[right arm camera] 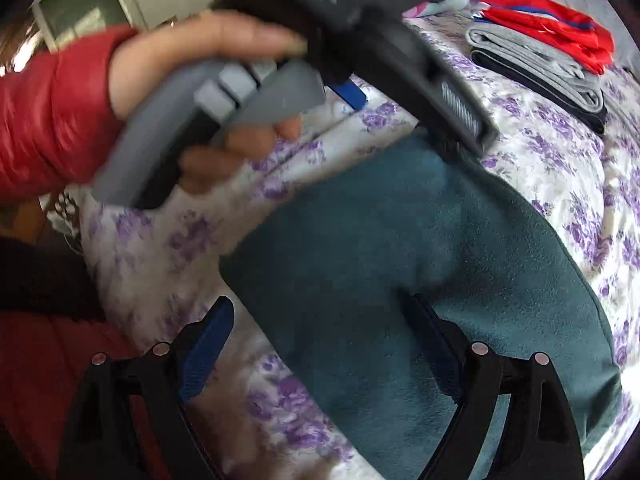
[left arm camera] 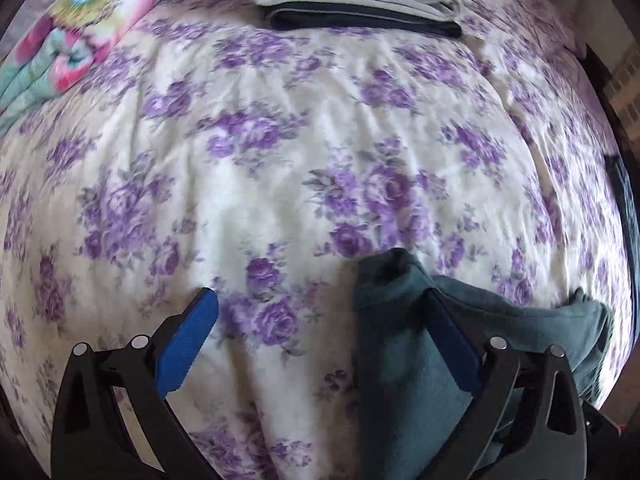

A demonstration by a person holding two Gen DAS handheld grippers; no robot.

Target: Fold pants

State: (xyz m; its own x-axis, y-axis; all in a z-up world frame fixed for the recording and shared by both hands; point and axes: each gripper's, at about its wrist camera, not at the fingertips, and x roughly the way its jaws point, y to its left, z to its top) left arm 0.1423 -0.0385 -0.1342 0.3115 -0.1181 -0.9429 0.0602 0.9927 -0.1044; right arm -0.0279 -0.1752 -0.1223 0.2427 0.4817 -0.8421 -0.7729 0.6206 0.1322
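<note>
On the bed, the pants lie by both grippers' right-hand fingers; the left gripper and right gripper gape wide, holding nothing.

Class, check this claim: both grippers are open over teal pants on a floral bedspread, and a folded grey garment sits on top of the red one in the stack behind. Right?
Not quite. In the right wrist view the red garment lies on top of the grey garment, not under it. Otherwise correct: both the left gripper and right gripper are open over the teal pants on the floral bedspread.
</note>
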